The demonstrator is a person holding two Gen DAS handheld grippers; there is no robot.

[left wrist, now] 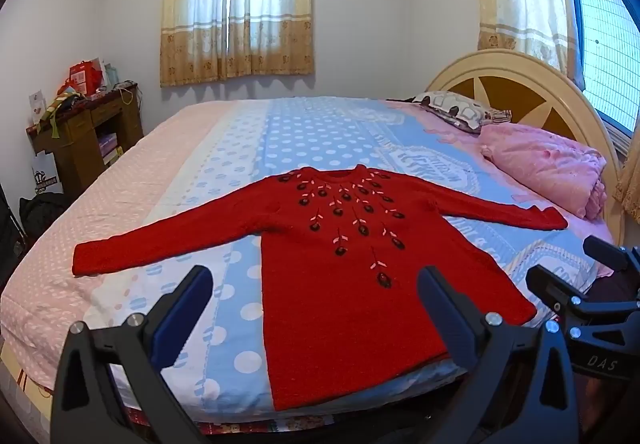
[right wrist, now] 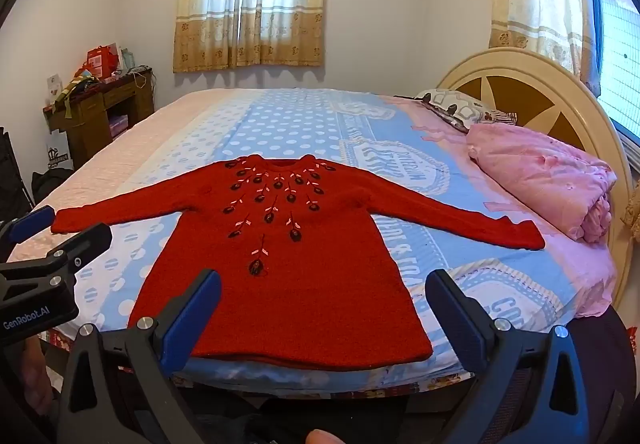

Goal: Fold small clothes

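The red knitted wool sweater [left wrist: 340, 284] is showing a rough, matt nap, lying on the smooth printed cotton bed sheet [left wrist: 280, 132]. Beyond the sweater, the cream headboard [left wrist: 532, 68] is looking glossy; the dark wooden desk [left wrist: 80, 132] is looking matt.

left gripper [right wrist: 52, 244]: "GenRobot.AI" | right gripper [left wrist: 580, 276]: "DAS" | bedsheet [right wrist: 400, 164] lettering: unreadable

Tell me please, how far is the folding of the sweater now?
Done: the red knitted sweater with dark embroidered flowers lies spread flat on the dotted blue and pink bedsheet, sleeves out. In hand: nothing; the left gripper and right gripper are open above its hem. Left: every fold.
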